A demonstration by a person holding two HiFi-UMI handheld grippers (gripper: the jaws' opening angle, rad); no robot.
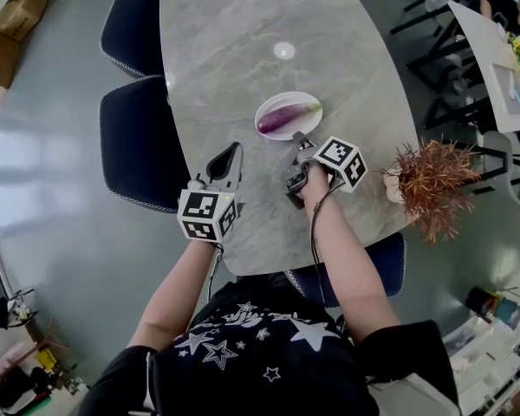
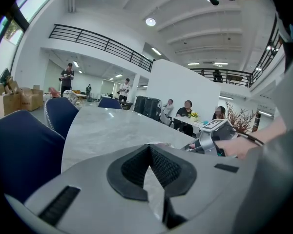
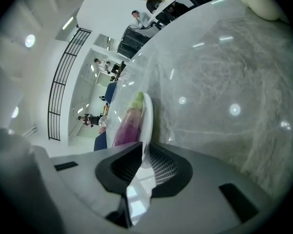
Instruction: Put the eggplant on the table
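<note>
You are at the approach: the long purple eggplant (image 1: 282,117) lies in the white oval plate (image 1: 307,102) on the grey marble counter (image 1: 243,42). Your right claw (image 1: 300,142) sits closed at the plate's near rim. Your left claw (image 1: 230,156) is closed and empty. Next, open the right one and straddle the eggplant.

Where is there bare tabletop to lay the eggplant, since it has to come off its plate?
Widest: the far table beyond the plate. Also a strip between plate and dried plant. Crowded: the near edge, with the left tool and right tool at the plate's rim.
</note>
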